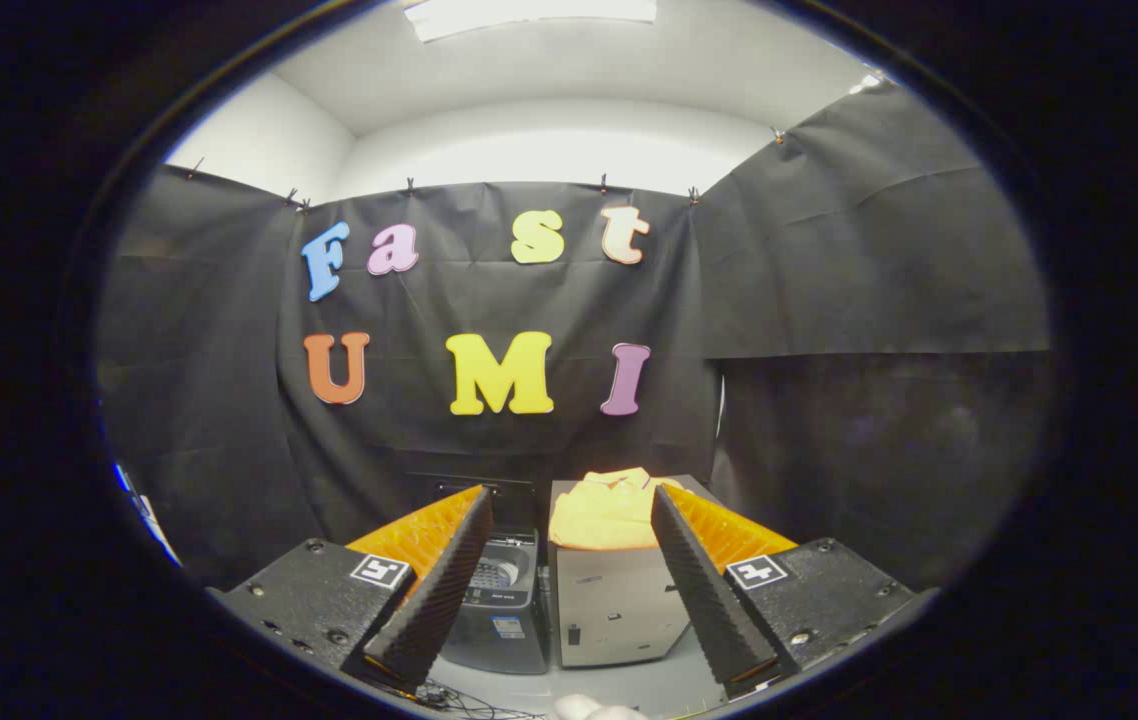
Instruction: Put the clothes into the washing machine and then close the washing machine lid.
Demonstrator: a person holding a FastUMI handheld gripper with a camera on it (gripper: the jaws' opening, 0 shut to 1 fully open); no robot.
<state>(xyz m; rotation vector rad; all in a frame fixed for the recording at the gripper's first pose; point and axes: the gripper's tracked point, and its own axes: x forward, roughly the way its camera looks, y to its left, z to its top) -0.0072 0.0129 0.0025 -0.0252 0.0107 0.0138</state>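
Beyond the claw [569,590], whose two fingers stand spread wide and grasp nothing, two boxes sit side by side against the black cloth wall; between the fingers, toward the left one, stands the washer [504,600], a small dark box with its lid [474,492] raised and the drum mouth showing pale inside; just beside it, on the right, a grey metal-looking box [614,605] carries the clothes [607,512], a yellow heap lying on its top, near the right finger and well ahead of both tips. Judged by its folds and sagging edge, the cloth is soft, light and limp; it should not slip, yet it will drape and trail when lifted; a pinch on a raised fold near the middle of the heap should gather most of it, whereas a hold at the hem would likely leave a tail hanging over the washer's rim. Ridged, wedge-shaped faces line the fingers; the washer looks like smooth plastic; a pale floor [649,685] lies below.
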